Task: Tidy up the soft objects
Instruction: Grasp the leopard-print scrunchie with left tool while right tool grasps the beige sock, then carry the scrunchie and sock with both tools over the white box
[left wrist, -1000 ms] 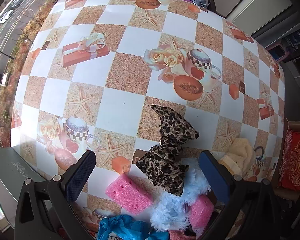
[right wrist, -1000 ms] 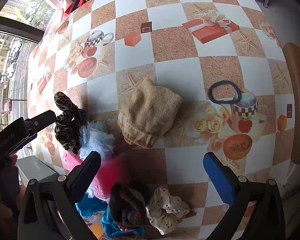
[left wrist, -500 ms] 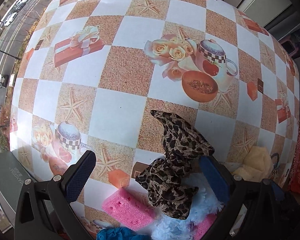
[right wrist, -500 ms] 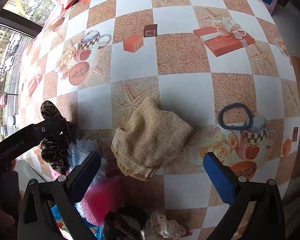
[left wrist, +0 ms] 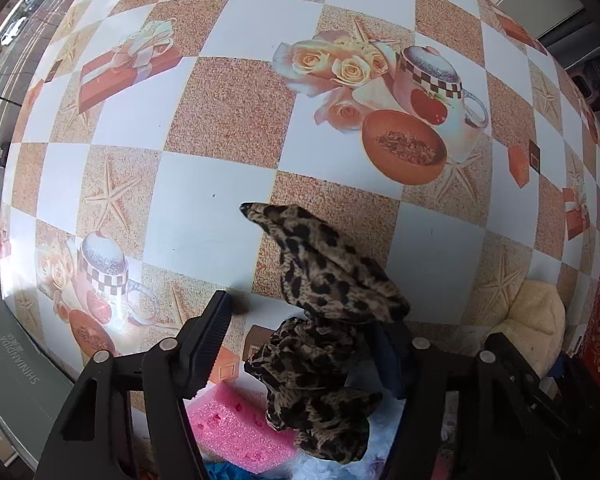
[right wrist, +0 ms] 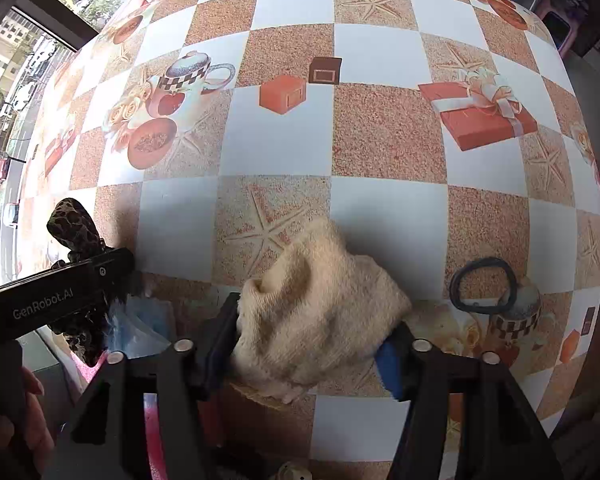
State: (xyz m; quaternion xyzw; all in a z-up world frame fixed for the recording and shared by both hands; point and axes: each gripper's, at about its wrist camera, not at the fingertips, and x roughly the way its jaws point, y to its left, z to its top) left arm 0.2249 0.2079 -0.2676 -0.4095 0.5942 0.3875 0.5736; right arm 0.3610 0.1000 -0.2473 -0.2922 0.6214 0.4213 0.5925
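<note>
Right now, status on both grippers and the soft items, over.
Left gripper jaws closing around leopard-print scrunchie. Right gripper jaws bracketing beige knit cloth; grip not confirmed. Pink sponge below left; black hair tie beside right.

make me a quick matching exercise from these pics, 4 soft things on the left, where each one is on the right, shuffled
Things:
1. leopard print scrunchie
2. cream knit cloth
3. pink sponge
4. dark hair tie

Places:
A. lying alone on a printed teacup
B. between the right claw's fingers
C. between the left claw's fingers
D. flat on the table under the left claw

Pairs: 1-C, 2-B, 3-D, 4-A
</note>
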